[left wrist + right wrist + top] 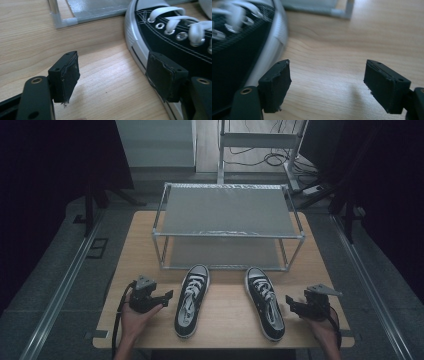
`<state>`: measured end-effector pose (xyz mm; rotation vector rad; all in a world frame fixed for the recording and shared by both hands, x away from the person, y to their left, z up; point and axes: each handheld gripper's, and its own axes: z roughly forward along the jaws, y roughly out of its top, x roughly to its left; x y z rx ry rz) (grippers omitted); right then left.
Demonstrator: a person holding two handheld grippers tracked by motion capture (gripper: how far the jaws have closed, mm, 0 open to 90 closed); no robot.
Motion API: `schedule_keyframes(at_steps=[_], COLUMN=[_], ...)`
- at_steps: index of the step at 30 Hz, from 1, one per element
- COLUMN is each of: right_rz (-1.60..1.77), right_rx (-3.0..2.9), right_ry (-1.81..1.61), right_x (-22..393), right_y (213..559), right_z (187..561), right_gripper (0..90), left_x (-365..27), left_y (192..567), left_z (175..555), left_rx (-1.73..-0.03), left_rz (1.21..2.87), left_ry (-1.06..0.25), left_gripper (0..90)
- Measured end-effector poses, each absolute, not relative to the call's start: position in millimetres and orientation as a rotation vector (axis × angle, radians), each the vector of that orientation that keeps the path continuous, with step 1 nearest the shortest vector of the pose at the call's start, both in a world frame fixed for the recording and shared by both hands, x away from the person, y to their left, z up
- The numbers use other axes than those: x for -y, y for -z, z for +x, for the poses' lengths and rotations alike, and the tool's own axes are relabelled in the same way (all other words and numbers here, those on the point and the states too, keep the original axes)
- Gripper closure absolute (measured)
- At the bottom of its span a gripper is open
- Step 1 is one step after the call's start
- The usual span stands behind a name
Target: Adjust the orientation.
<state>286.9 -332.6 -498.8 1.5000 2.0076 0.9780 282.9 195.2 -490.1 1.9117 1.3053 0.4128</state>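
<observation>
**Two sneakers on the table, both sets of fingers parted and holding nothing**

I have two black canvas low-top sneakers with white laces and white rubber soles lying on the pale wood-grain table (pixel 225 320). The left sneaker (pixel 192 300) lies with its long axis running away from me, toe toward the grey metal two-tier shoe rack (pixel 227 215) and leaning slightly right, heel toward my edge. The right sneaker (pixel 264 302) also points its toe at the rack, leaning slightly left, so the heels splay apart.

My left gripper (pixel 167 295) sits just left of the left sneaker, its padded black fingers (pixel 65 76) standing apart over bare wood; in the left gripper view one pad is right beside the sneaker's white rubber sidewall, and I cannot tell if it touches. My right gripper (pixel 288 301) sits just right of the right sneaker, fingers (pixel 276 83) wide apart, nothing between them.
</observation>
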Motion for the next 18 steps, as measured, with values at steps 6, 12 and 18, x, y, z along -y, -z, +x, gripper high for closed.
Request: schedule_keyframes(at_steps=[6, 12, 18], right_rz=[1.353, 1.258, 1.055], right_rx=[-2.028, -2.105, -2.298], right_ry=[-1.162, -1.274, -1.366], right_x=[322.1, 301.3, 243.2], right_y=[463.8, 441.9, 428.5], right_z=[266.2, 253.7, 241.4], right_gripper=[34.9, 44.7, 58.2], left_x=[-196.3, -196.5, -192.5], left_y=[479.8, 470.4, 464.9], left_z=[277.6, 272.7, 269.9], left_rx=[-1.273, -1.252, -1.227], left_rz=[1.906, 1.881, 1.895], left_ry=[-0.395, -0.383, -0.376], left_gripper=[26.9, 27.1, 27.1])
